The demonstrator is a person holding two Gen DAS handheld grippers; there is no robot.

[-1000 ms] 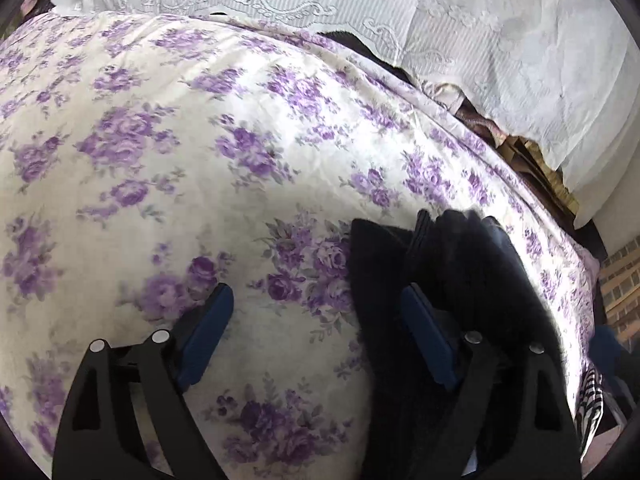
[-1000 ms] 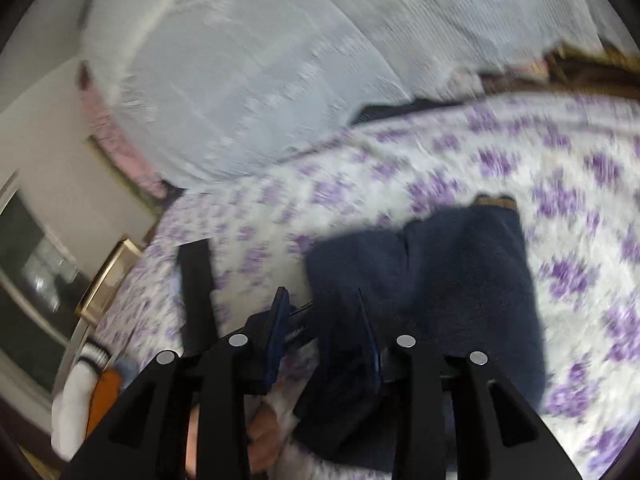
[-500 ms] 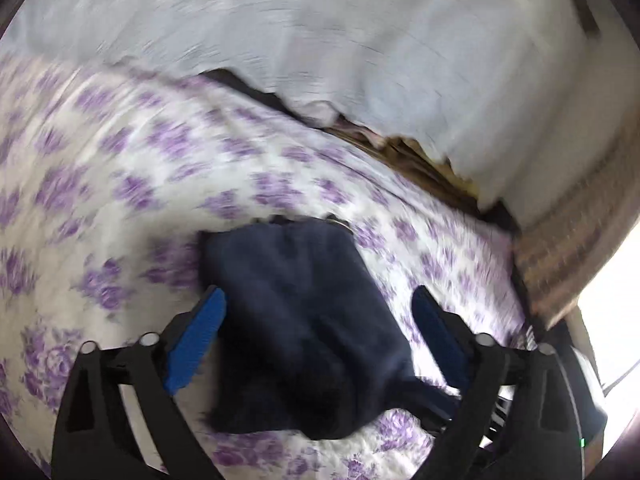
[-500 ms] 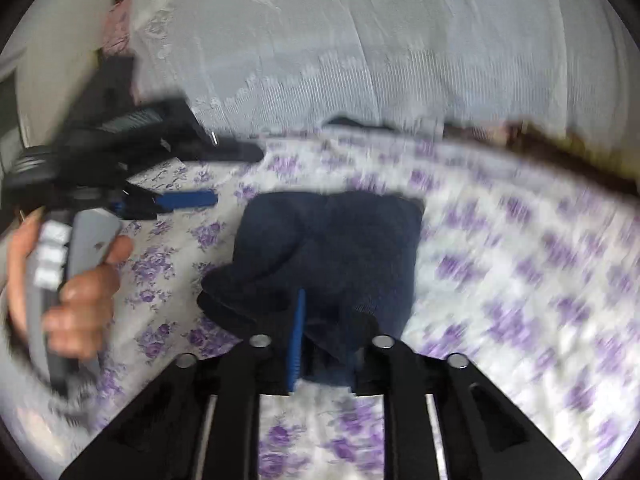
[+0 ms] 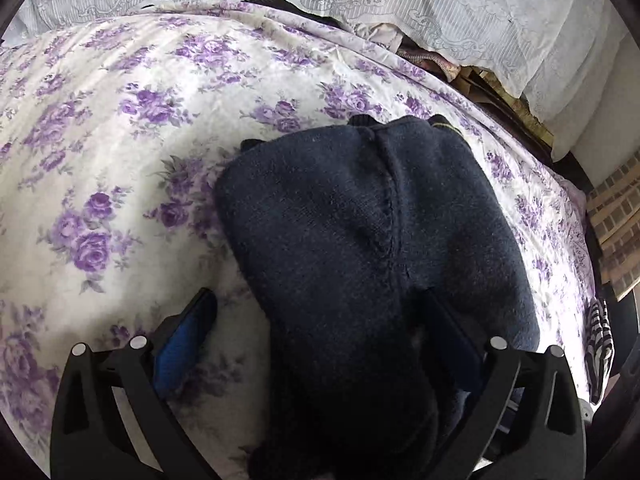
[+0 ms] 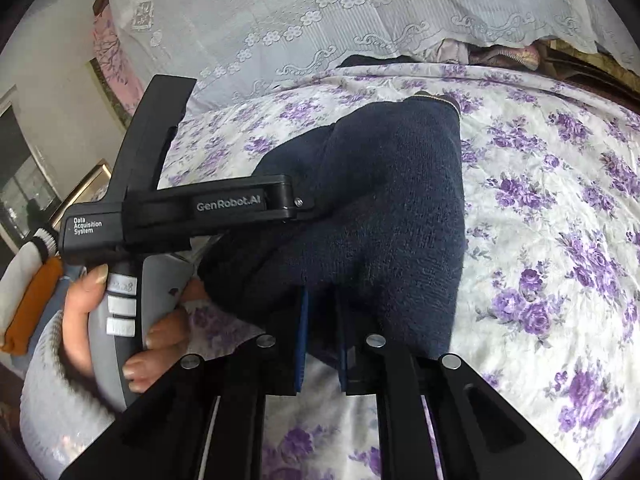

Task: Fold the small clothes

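Observation:
A navy knitted garment [image 5: 360, 220] lies bunched on the purple-flowered bedspread [image 5: 120, 160]. My left gripper [image 5: 316, 312] is open wide over its near part. The blue left pad [image 5: 188, 336] rests on the bedspread, and the right finger [image 5: 448, 332] is tucked against a fold. In the right wrist view my right gripper [image 6: 322, 300] is closing tight on the near edge of the garment [image 6: 392, 200], with fabric pinched between the pads. To its left, a hand [image 6: 160, 332] holds the left gripper's black body [image 6: 224, 204].
A white lace cover [image 5: 440, 0] runs along the back of the bed. The bed's edge drops off at the right, where a striped cloth [image 5: 598, 344] hangs. An orange and white bundle [image 6: 28, 312] sits at the far left of the right wrist view.
The left gripper opened wider and swung over the garment, which now lies between its fingers. The right gripper sank and shut on the garment's near edge. The left gripper came closer to the right one.

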